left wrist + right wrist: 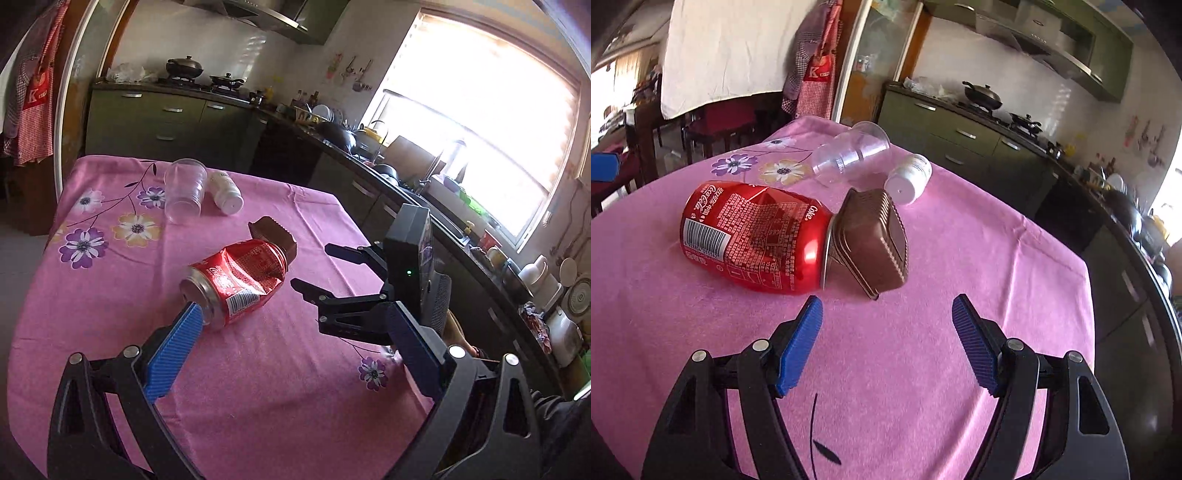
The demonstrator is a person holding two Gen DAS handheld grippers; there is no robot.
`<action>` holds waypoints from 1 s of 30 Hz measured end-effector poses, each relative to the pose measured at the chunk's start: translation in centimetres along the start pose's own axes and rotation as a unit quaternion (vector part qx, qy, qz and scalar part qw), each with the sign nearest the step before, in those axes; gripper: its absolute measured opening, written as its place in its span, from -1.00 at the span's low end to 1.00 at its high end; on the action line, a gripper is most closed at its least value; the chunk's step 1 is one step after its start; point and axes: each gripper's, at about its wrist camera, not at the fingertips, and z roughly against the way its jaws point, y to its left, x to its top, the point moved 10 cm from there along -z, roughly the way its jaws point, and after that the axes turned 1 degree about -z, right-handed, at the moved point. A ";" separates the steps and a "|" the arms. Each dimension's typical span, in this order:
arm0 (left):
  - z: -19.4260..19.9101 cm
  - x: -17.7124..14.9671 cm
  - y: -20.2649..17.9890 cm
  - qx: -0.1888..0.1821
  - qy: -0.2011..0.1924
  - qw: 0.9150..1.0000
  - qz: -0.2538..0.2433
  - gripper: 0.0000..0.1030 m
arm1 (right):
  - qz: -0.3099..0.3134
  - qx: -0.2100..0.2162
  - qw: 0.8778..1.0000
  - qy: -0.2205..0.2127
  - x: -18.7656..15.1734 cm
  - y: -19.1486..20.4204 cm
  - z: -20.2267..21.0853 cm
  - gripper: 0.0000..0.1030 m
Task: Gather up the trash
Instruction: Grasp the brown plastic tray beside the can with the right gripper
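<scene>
A dented red cola can (240,282) lies on its side on the pink flowered tablecloth (110,280). A brown plastic tray (275,236) leans against its far end. A clear plastic cup (183,190) and a small white bottle (226,192) lie behind. My left gripper (291,314) is open; its left finger touches the can's top. My right gripper (886,314) is open just short of the can (753,236) and tray (875,240); it also shows in the left wrist view (308,267). The cup (849,151) and bottle (909,179) lie beyond.
The table's far and right edges drop to the floor. A dark counter (424,192) with dishes and a sink runs under a bright window. Green cabinets and a stove (199,79) stand behind. Aprons (816,66) hang by the doorway.
</scene>
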 end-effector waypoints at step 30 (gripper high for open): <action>-1.7 -1.2 0.9 -0.011 0.029 0.999 0.020 0.84 | 0.101 -0.005 0.995 0.022 1.6 -0.3 -5.7 -0.47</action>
